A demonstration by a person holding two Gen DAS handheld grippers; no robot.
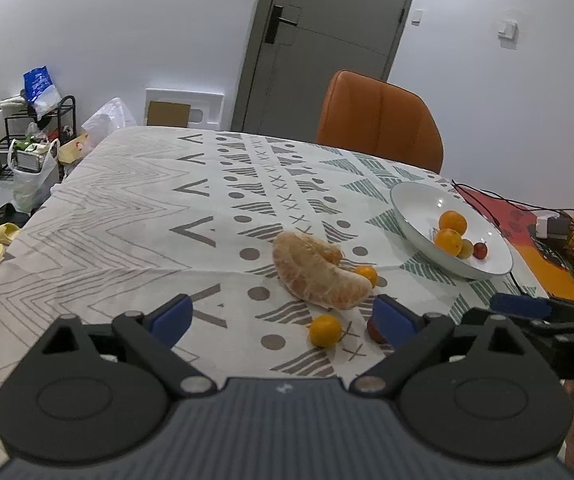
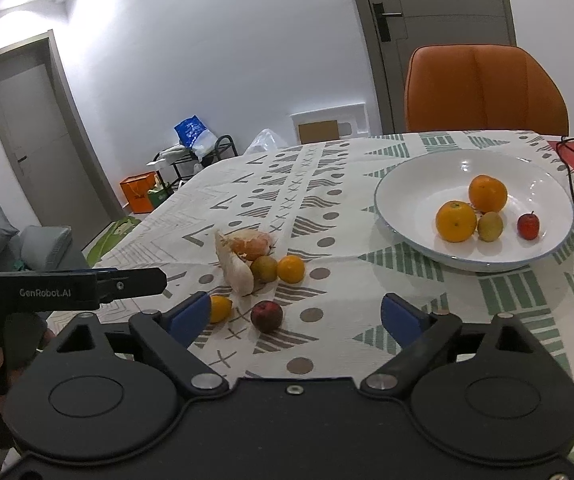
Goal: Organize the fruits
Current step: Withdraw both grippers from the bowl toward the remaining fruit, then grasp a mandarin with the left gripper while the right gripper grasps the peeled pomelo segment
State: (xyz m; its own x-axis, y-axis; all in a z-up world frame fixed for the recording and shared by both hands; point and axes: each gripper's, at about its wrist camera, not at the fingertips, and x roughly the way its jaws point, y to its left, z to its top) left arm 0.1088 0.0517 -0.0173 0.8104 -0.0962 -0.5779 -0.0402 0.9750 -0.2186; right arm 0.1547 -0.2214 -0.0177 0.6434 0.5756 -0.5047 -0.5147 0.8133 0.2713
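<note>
Four fruits already lay in the white bowl [image 2: 407, 184] (two oranges, a greenish one, a small red one). My left gripper [image 1: 283, 312] and right gripper [image 2: 295, 312] both hung open and empty above the patterned tablecloth [image 1: 127, 208], near the peeled pomelo segment [image 1: 319, 276], small oranges and dark red fruit [image 2: 267, 315].

A printed, matt cloth covers the tabletop [image 2: 327, 216]. Ahead and right of the right tool [image 2: 295, 316], the white bowl [image 2: 407, 200] looks glossy, like glazed ceramic. Both tools are matt black plastic with smooth blue pads [image 2: 191, 316] and shiny metal pivot pins [image 2: 206, 381].
</note>
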